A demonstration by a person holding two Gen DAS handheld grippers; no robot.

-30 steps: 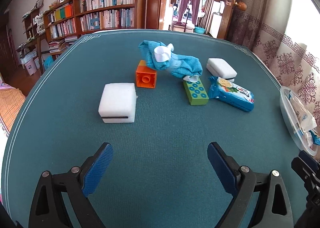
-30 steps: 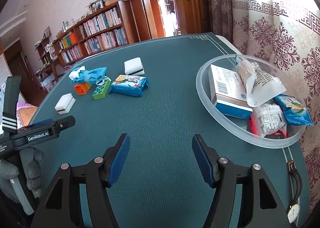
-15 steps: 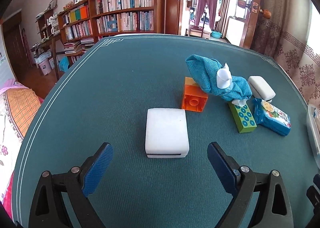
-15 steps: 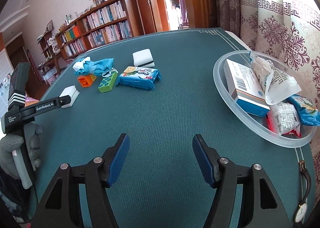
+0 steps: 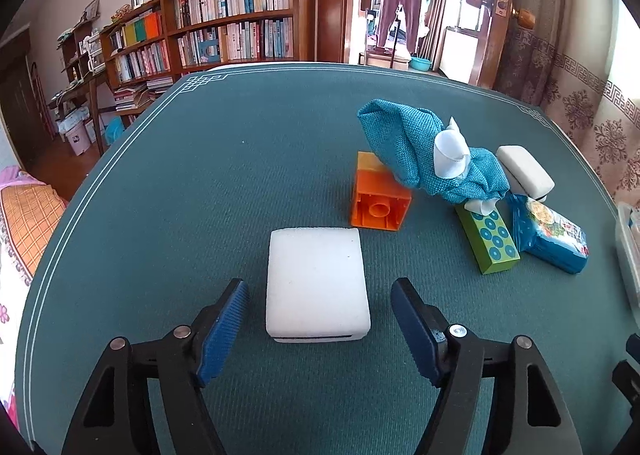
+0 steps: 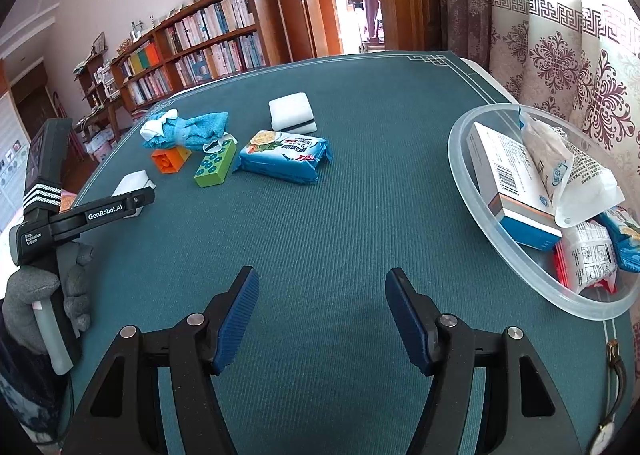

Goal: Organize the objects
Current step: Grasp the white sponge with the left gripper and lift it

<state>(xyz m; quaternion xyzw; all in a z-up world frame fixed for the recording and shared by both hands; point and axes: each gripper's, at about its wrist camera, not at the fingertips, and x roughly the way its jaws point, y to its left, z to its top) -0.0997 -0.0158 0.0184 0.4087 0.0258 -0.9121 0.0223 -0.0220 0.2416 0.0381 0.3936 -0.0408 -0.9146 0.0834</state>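
On the dark green cloth-covered table [image 5: 200,175], a white rectangular foam sponge [image 5: 316,287] lies flat, and the left gripper [image 5: 320,319] hovers low over its near end. Its blue-padded jaws have just been narrowing and now straddle the sponge, one on each side, with a gap still showing at both, so nothing is pinched yet. The step in hand looks like the pick-up of this sponge. Next, the jaws would need to close squarely on its soft sides, then lift. Well to the right, the right gripper [image 6: 320,315] waits with fingers spread and empty over bare cloth, near a clear round plastic bowl [image 6: 472,175] that holds packets and a box, the likely destination.
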